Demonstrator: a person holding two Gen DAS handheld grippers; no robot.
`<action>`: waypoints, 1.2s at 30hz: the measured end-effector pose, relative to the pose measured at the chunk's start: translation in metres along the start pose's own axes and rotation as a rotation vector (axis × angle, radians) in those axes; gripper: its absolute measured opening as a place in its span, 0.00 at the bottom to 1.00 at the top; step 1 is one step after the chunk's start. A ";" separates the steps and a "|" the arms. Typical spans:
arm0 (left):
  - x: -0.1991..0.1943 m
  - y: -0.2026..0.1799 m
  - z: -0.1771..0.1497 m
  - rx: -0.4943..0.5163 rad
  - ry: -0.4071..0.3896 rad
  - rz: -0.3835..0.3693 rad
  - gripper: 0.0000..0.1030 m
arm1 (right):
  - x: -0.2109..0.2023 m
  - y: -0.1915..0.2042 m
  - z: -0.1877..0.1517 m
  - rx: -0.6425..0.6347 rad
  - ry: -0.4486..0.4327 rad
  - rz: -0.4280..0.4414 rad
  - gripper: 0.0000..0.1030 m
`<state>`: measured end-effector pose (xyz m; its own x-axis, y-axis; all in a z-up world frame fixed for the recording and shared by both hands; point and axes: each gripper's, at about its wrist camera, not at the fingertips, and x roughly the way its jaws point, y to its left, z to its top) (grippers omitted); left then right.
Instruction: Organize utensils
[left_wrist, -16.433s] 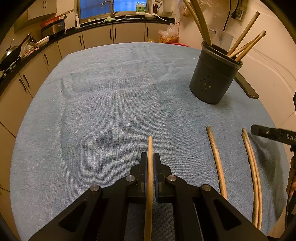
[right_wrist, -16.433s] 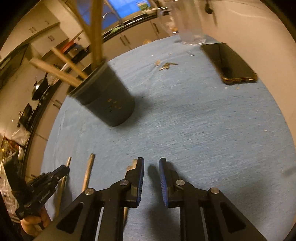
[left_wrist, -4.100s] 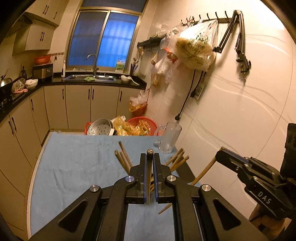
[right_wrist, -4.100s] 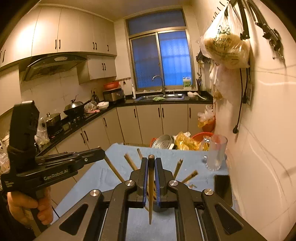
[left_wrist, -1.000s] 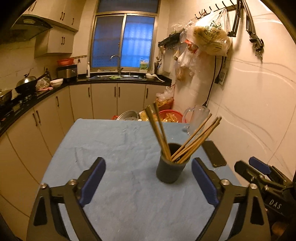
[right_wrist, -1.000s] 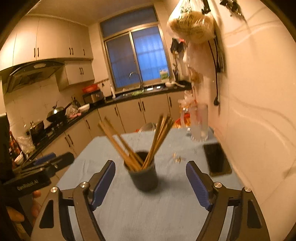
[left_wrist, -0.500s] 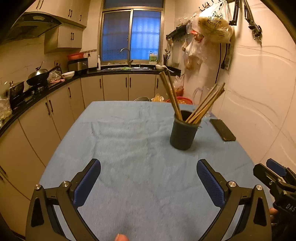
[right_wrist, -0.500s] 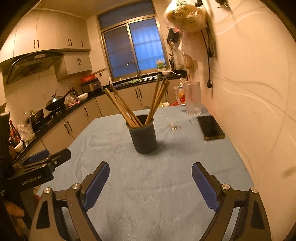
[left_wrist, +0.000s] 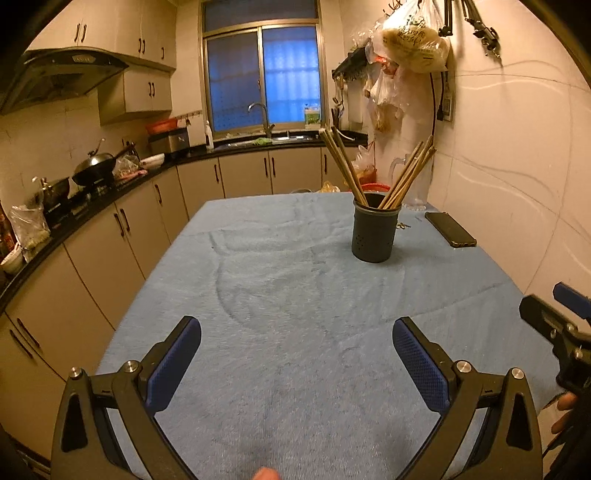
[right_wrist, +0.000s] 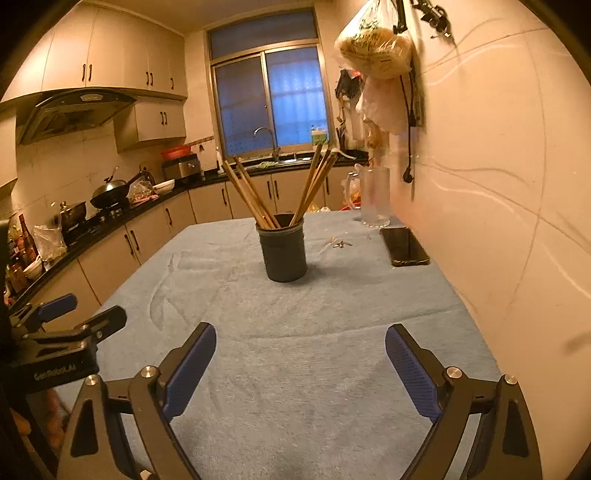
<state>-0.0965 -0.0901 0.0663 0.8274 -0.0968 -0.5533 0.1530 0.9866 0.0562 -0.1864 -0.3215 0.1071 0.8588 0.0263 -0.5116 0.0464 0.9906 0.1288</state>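
Note:
A dark round holder (left_wrist: 373, 236) (right_wrist: 282, 254) stands upright on the blue cloth-covered table (left_wrist: 295, 280), with several wooden chopsticks (left_wrist: 343, 166) (right_wrist: 251, 195) leaning out of it. My left gripper (left_wrist: 295, 325) is open wide over the near part of the cloth, nothing between its blue pads. My right gripper (right_wrist: 300, 329) is also open and empty, well short of the holder. Each gripper shows at the edge of the other's view: the right gripper (left_wrist: 554, 317) at the far right, the left gripper (right_wrist: 74, 325) at the far left. No loose chopsticks show on the cloth.
A black phone (left_wrist: 450, 229) (right_wrist: 404, 245) lies near the wall on the right. A clear glass pitcher (right_wrist: 375, 199) stands behind it, with small bits (right_wrist: 341, 243) on the cloth nearby. Kitchen cabinets and a cluttered counter (left_wrist: 92, 192) run along the left.
Both grippers have drawn back and down from the holder, which now looks smaller and farther off. The jaws of both stand a little wider than a second ago.

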 end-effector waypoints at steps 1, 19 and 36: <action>-0.002 0.001 0.000 -0.004 -0.003 -0.001 1.00 | -0.002 -0.001 0.000 0.005 -0.004 -0.003 0.92; -0.019 0.004 -0.011 -0.061 -0.048 -0.007 1.00 | -0.044 0.009 -0.016 -0.044 -0.140 -0.121 0.92; -0.023 0.008 -0.014 -0.083 -0.062 0.007 1.00 | -0.056 0.011 -0.013 -0.067 -0.187 -0.122 0.92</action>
<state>-0.1218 -0.0782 0.0679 0.8606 -0.0951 -0.5003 0.1036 0.9946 -0.0108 -0.2409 -0.3100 0.1260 0.9288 -0.1129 -0.3529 0.1265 0.9918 0.0156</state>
